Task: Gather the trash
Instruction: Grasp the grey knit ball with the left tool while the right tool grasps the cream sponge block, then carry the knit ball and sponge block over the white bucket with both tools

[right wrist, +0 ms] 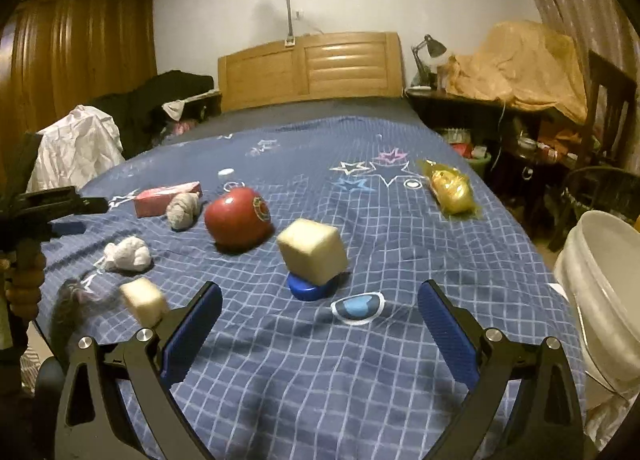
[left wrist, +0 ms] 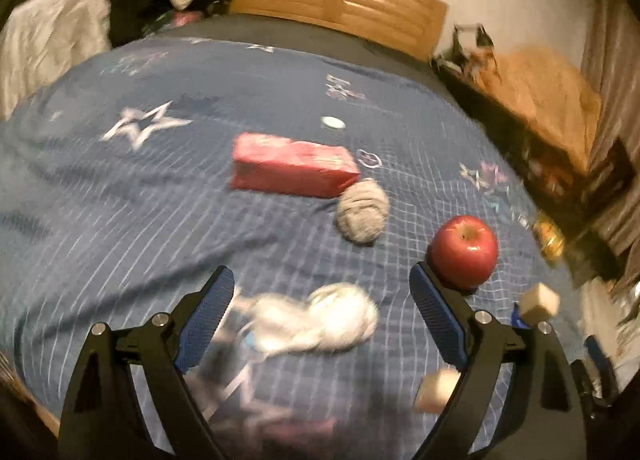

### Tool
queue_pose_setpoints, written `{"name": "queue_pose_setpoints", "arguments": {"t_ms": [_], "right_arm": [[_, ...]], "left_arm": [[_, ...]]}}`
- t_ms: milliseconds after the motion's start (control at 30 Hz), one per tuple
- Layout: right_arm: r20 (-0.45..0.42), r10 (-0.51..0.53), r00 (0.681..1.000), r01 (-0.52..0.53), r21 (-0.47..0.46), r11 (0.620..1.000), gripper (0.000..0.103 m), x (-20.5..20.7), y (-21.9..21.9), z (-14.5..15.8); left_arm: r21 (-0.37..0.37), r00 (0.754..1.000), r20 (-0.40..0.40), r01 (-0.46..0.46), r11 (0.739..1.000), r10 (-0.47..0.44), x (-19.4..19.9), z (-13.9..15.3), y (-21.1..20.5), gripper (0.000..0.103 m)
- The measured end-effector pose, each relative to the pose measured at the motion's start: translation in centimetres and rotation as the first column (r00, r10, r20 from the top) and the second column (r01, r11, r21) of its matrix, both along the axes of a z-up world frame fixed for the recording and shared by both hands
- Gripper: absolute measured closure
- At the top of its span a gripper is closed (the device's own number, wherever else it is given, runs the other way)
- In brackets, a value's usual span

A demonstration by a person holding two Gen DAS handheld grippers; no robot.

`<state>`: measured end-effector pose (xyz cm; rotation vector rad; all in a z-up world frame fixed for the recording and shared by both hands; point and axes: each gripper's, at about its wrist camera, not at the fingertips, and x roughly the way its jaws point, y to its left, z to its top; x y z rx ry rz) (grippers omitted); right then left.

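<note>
white bucket [right wrist: 604, 292] beside bed, inside hidden; left gripper [left wrist: 320, 288] and right gripper [right wrist: 320, 300] jaws wide, empty.

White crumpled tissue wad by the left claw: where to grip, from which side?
Probably from above, across the fat rounded end of the tissue wad, not its thin twisted tail. The left claw is open and already straddles it; the wad looks soft, so it should squash into the pads.

A bed [right wrist: 360, 380] under a blue grid-and-star cover carries scattered items: a red apple [right wrist: 238, 217] at centre, a pink box [right wrist: 166, 197] and grey wad [right wrist: 183, 209] at ten o'clock, a white wad [right wrist: 128, 254] at nine, a yellow packet [right wrist: 450, 187] at two, and a foam cube [right wrist: 312, 252] tilted on a blue cap [right wrist: 310, 290] at five.
</note>
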<state>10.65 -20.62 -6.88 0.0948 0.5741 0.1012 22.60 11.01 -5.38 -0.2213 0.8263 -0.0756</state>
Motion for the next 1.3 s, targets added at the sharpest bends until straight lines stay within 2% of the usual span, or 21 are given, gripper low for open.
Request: {"name": "queue_pose_setpoints", "arguments": {"t_ms": [167,367,400,467,500,533,700,900,1067,1300], "right_arm": [[-0.053,0.059,0.997,-0.062,-0.06,0.996,0.005,4.2,0.6,-0.4],[-0.092,0.113,0.989,-0.121,-0.079,0.99,0.007,8.0,0.9,-0.7],[-0.105,0.131,0.986,-0.139,-0.073,0.988,0.009,8.7,1.0,-1.0],[-0.15,0.159,0.976,-0.167,-0.047,0.985,0.025,9.7,1.0,-1.6],[-0.164,0.169,0.972,-0.177,-0.034,0.984,0.049,9.9,0.9,-1.8],[-0.169,0.174,0.97,-0.179,-0.016,0.984,0.053,10.1,0.7,-1.9],[-0.103,0.173,0.979,-0.171,0.031,0.985,0.057,8.8,-0.3,-0.7],[-0.027,0.146,0.989,-0.144,0.066,0.987,0.058,6.5,-1.2,1.8],[0.021,0.145,0.989,-0.146,0.094,0.985,0.058,4.3,-1.1,4.0],[0.047,0.144,0.988,-0.149,0.129,0.98,0.058,1.0,0.4,5.2]], "left_arm": [[0.075,1.0,-0.022,0.017,0.997,-0.015,5.1,-0.3,-4.3,0.017],[0.125,0.991,-0.134,0.023,0.992,-0.006,9.8,-2.9,-6.1,0.017],[0.123,0.989,-0.146,0.023,0.992,-0.005,10.1,-3.3,-6.1,0.021],[0.113,0.98,-0.196,0.038,0.993,-0.015,11.0,-4.4,-6.0,0.048],[0.103,0.976,-0.218,0.043,0.994,-0.02,11.3,-4.8,-5.9,0.064],[0.093,0.976,-0.216,0.045,0.995,-0.024,11.3,-4.9,-5.8,0.066],[0.041,0.992,-0.125,0.014,0.999,-0.009,9.2,-2.0,-4.7,0.067],[0.002,1.0,0.021,0.011,1.0,-0.011,4.0,3.1,-4.0,0.067],[0.029,0.993,0.118,-0.016,0.999,0.013,-0.5,5.3,-4.3,0.067],[0.119,0.982,0.19,-0.046,0.992,0.022,-4.6,5.5,-7.0,0.067]]}}
